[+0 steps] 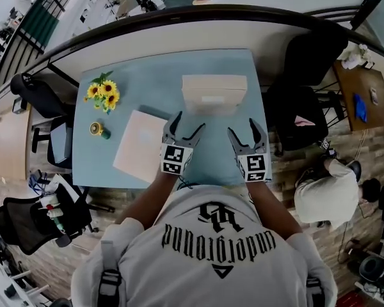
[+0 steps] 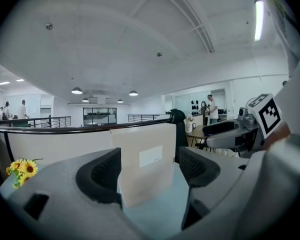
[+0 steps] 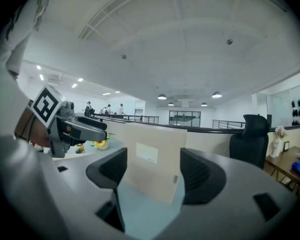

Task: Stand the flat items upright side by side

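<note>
Two flat tan packets sit on the pale blue table, one lying down and one standing. At the far left corner is a bunch of sunflowers; what holds the stems cannot be made out. Just in front of it sits a small round yellow and green thing, too small to identify. Next comes the lying packet, flat and turned at a slant, with its near corner close to the table's front edge and bare blue surface along its left side. The left gripper hovers just right of that packet with its fingers spread wide and nothing between them; through the gap, its own view shows only the standing packet farther back. The standing packet is upright on its long edge toward the back of the table, with a pale label on the face turned to the grippers. Bare surface lies to its left, and a narrower strip runs between it and the table's right edge. An open stretch of table separates it from both grippers. The right gripper is held level with the left one, its fingers equally parted and empty, pointing at the same packet. Beyond the right edge stands a black chair.
</note>
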Tool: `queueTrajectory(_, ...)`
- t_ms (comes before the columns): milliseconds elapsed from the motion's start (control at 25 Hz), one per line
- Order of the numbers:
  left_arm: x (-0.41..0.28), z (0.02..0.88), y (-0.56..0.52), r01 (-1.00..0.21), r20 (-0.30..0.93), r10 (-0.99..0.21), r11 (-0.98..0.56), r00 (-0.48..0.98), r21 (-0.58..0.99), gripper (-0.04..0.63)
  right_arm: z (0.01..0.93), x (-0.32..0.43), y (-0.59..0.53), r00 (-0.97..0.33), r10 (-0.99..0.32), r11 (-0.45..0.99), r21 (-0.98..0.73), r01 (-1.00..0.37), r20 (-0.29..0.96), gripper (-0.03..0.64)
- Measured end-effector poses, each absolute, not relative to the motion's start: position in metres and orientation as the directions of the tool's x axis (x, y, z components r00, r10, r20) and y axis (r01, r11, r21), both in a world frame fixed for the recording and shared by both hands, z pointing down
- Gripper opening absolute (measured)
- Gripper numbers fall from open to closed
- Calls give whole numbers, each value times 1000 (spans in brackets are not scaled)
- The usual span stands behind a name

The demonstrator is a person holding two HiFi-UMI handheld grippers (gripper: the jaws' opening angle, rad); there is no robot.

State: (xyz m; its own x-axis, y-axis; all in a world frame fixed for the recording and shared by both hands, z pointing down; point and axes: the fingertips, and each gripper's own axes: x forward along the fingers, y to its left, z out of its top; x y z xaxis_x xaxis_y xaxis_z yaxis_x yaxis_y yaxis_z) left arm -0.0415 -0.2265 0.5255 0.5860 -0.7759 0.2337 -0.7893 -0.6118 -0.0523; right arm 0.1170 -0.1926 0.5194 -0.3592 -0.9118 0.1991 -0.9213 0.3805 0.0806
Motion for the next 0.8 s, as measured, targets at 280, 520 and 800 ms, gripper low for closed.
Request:
queueTrajectory(280, -37, 508, -168, -786, 197, -779, -616, 596, -56, 371, 507, 117, -122, -381, -907, 398, 72, -915, 180, 333)
queueTrajectory(520, -26, 491, -110, -762, 167, -763, -643, 625, -83, 371, 504, 119, -63, -369, -914, 383, 60, -922, 171, 327)
queueTrajectory(800, -47, 489, -69, -736, 184, -738, -671, 649, -91, 371, 490, 92, -22, -372, -918, 380, 38, -924, 141, 325)
